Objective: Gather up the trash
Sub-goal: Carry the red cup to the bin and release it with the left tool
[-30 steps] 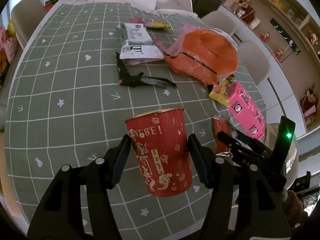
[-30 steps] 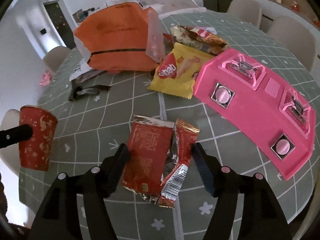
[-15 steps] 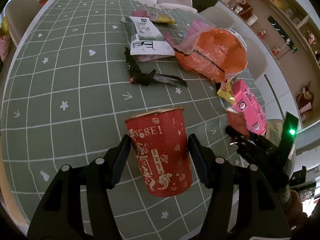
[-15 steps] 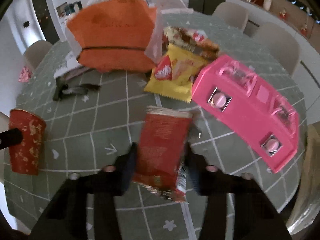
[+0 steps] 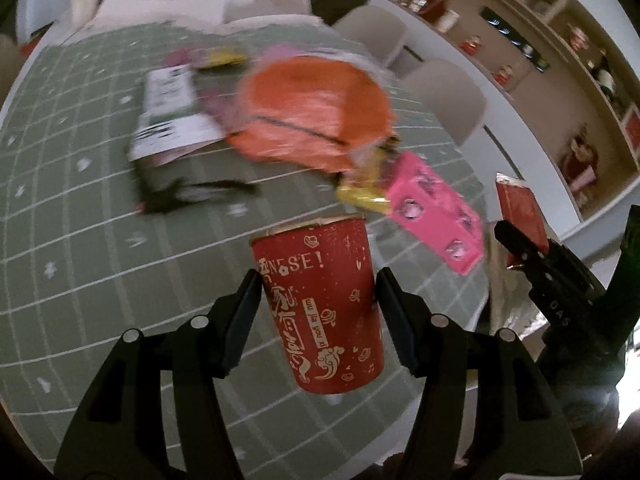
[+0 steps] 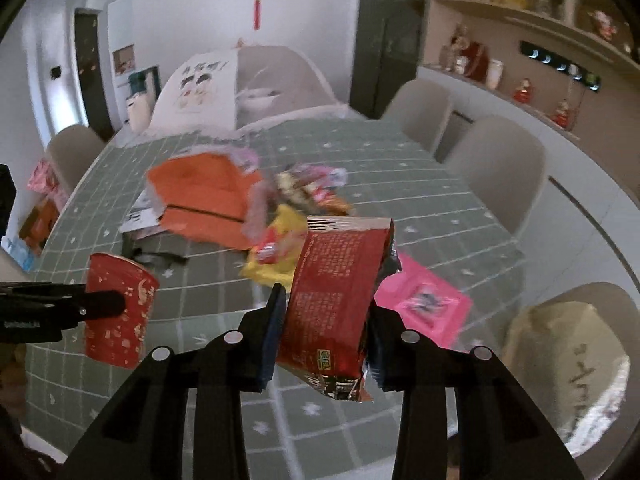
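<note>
A red paper cup with gold print hangs upright above the table, and my left gripper is shut on its sides. The same cup shows at the left of the right wrist view. A crumpled red snack wrapper is lifted clear of the table between the pads of my right gripper, whose jaws are still closing on it. In the left wrist view that wrapper sticks up at the right edge.
On the green gridded tablecloth lie an orange bag, a pink box, a yellow wrapper, a white packet and a black wrapper. Chairs ring the table. A pale lined bin stands off its near right edge.
My right gripper has closed on the red wrapper and lifted it off the table. The left gripper, still holding the cup, has swung towards the right side of the table.
</note>
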Motion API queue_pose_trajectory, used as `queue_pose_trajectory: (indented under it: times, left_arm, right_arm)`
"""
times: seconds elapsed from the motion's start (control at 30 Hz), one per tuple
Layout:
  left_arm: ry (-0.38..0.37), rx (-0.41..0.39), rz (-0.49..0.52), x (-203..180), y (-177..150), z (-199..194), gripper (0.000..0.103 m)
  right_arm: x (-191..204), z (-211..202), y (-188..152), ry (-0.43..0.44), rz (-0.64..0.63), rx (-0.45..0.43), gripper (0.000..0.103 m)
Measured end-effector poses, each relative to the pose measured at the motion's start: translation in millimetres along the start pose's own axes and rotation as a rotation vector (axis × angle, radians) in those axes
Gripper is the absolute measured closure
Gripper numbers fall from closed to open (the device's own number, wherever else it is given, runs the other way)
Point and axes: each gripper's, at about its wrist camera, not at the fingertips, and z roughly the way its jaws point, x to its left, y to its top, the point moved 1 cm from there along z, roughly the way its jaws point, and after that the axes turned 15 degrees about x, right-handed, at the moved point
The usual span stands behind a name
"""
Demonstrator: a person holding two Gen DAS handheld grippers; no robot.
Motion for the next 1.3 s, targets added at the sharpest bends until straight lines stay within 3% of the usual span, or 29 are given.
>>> queue_pose_trajectory:
  times: [0.17,0.27,0.47,0.63,0.8,0.9,1.0,1.13,1.3]
  left_arm:
    - [-0.047,0.009,0.113,-65.3,11.6,13.0,0.047]
    - [-0.113,0.042,0.206,-117.8,22.7,27.0,0.047]
    - [-0.235,0.099,0.427,-254.5,39.5,60.5,0.047]
    - [-0.319,0.098,0.626,-381.1,43.4,91.5,0.047]
    - [-0.307,0.142,0.694,-462.1,52.1,153.0,0.046]
    - [-0.176,0.213,0.689,-477.3,54.9,204.8,0.046]
    - [-0.062,0.306,0.662,-461.3,51.3,242.6,0.046]
    - [0.011,0.353,0.676,-435.6,32.3,253.2,0.046]
    - [0.082,0.354,0.709,-417.2,18.6,250.4,0.045]
  right_arm:
    - [-73.0,-25.9,-18.5,-0.062,0.111,-0.037,0.068]
    - [-128.2,-47.6,-39.8,-0.121,0.199,-0.065,0.068]
    - [-241.5,-88.1,-98.0,-0.274,0.386,-0.117,0.068]
    - [-316.1,-107.1,-149.3,-0.334,0.514,-0.132,0.068]
    - [-355.8,-112.9,-181.0,-0.336,0.571,-0.131,0.068]
    - [-368.8,-113.8,-192.7,-0.320,0.575,-0.146,0.068]
    - [-375.2,-111.3,-196.2,-0.303,0.562,-0.158,0.068]
    - [-385.4,-99.0,-195.9,-0.261,0.560,-0.153,0.068]
    - [-385.6,-80.0,-178.7,-0.203,0.523,-0.145,0.068]
